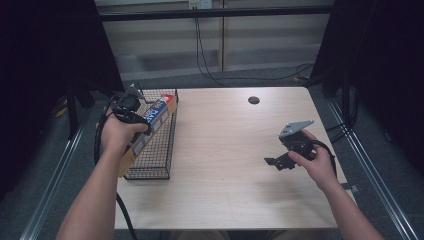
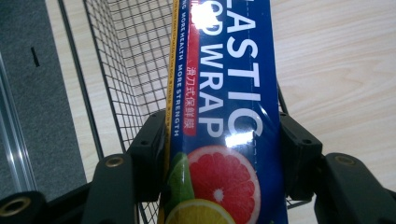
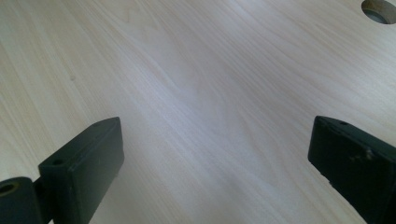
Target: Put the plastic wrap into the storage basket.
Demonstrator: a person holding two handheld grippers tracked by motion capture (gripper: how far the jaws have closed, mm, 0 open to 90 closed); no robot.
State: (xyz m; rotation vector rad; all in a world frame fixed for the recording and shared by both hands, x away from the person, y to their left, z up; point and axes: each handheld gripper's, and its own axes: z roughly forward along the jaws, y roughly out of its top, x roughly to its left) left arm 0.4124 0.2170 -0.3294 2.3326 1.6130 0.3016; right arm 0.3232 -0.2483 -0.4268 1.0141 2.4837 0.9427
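Note:
A long blue and yellow box of plastic food wrap (image 1: 150,125) lies slanted along the black wire basket (image 1: 160,160) at the table's left side. In the left gripper view the box (image 2: 224,107) shows citrus pictures and white lettering, and both jaws press on its sides. My left gripper (image 1: 131,114) is shut on the box, over the basket (image 2: 130,60). My right gripper (image 1: 276,162) hovers low over bare wood at the table's right, jaws wide apart and holding nothing (image 3: 215,163).
A round cable hole (image 1: 253,100) sits in the wooden table (image 1: 225,150) near its far edge, also seen in the right gripper view (image 3: 379,9). Metal rails run along the floor on both sides. Cables hang behind the table.

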